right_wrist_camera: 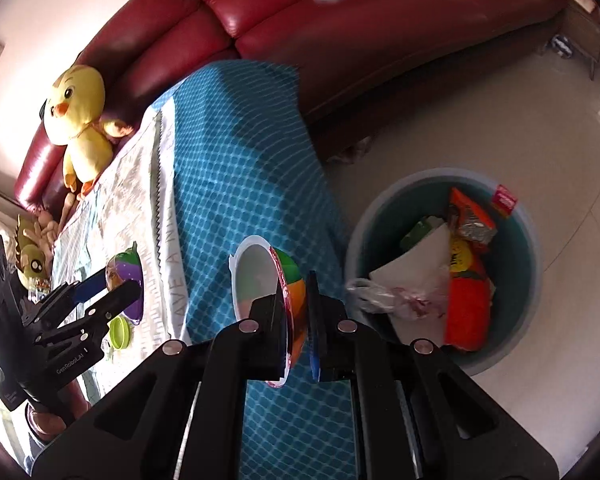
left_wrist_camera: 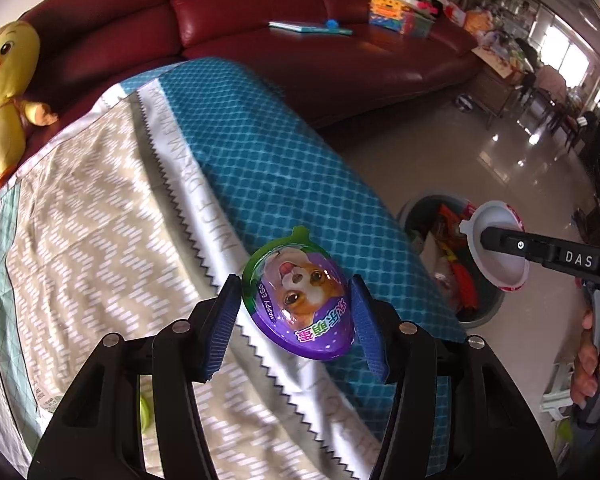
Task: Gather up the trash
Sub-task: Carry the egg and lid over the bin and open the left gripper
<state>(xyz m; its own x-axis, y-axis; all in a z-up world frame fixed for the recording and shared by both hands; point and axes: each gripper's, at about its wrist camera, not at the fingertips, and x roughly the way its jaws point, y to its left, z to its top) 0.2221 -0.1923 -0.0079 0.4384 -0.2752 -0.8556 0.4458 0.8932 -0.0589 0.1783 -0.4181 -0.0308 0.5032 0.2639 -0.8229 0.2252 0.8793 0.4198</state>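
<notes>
My left gripper (left_wrist_camera: 296, 312) is shut on a purple and green egg-shaped toy shell (left_wrist_camera: 300, 296) with a puppy picture, held above the cloth-covered table (left_wrist_camera: 260, 152). It also shows in the right wrist view (right_wrist_camera: 126, 284). My right gripper (right_wrist_camera: 296, 320) is shut on a white egg-shell half with a coloured outside (right_wrist_camera: 268, 292), held at the table's right edge beside the grey trash bin (right_wrist_camera: 528, 240). In the left wrist view this shell half (left_wrist_camera: 498, 248) hangs over the bin (left_wrist_camera: 488, 312). The bin holds wrappers, paper and a plastic bag.
A yellow-green piece (right_wrist_camera: 120, 332) lies on the cloth below the left gripper. A yellow plush duck (right_wrist_camera: 80, 120) sits on the red sofa (right_wrist_camera: 340, 32) behind the table. Books and toys lie on the sofa seat (left_wrist_camera: 400, 16). Shiny tiled floor (right_wrist_camera: 500, 120) surrounds the bin.
</notes>
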